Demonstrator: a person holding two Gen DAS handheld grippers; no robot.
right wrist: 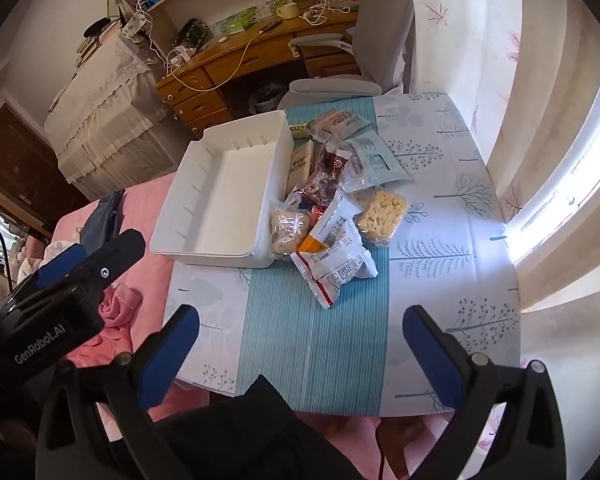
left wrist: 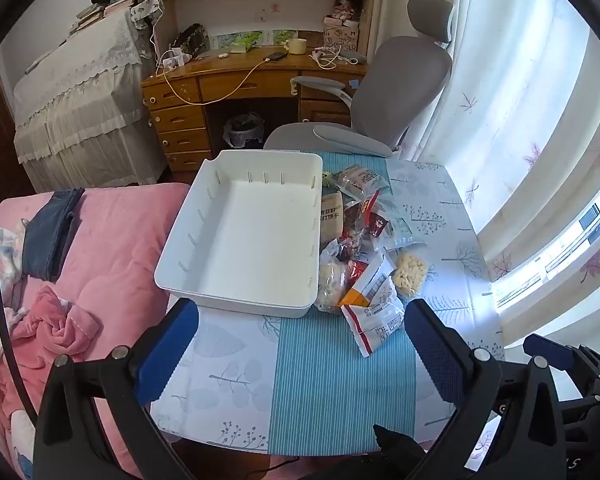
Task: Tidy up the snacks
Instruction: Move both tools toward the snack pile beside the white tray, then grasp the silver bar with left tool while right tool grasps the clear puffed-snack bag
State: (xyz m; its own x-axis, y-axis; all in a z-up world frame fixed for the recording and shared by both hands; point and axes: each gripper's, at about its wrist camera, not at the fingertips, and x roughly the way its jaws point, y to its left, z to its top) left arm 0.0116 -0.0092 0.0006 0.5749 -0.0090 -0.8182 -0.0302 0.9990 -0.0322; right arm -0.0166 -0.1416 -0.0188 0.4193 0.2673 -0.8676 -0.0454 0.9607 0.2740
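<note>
An empty white bin (left wrist: 204,280) stands on the left of a small table (left wrist: 320,380); it also shows in the right wrist view (right wrist: 168,240). A heap of snack packets (left wrist: 360,248) lies just right of it, among them a white and red packet (left wrist: 374,316) nearest me and a clear bag of pale puffs (left wrist: 409,273). The heap (right wrist: 332,208) also shows in the right wrist view. My left gripper (left wrist: 300,344) is open and empty, above the table's near part. My right gripper (right wrist: 300,344) is open and empty, also short of the heap.
A pink bed (left wrist: 100,280) lies left of the table. A grey office chair (left wrist: 380,92) and a wooden desk (left wrist: 220,88) stand behind it. Curtains (left wrist: 520,120) and a bright window are on the right. The left gripper's body (right wrist: 60,292) shows at the right wrist view's left.
</note>
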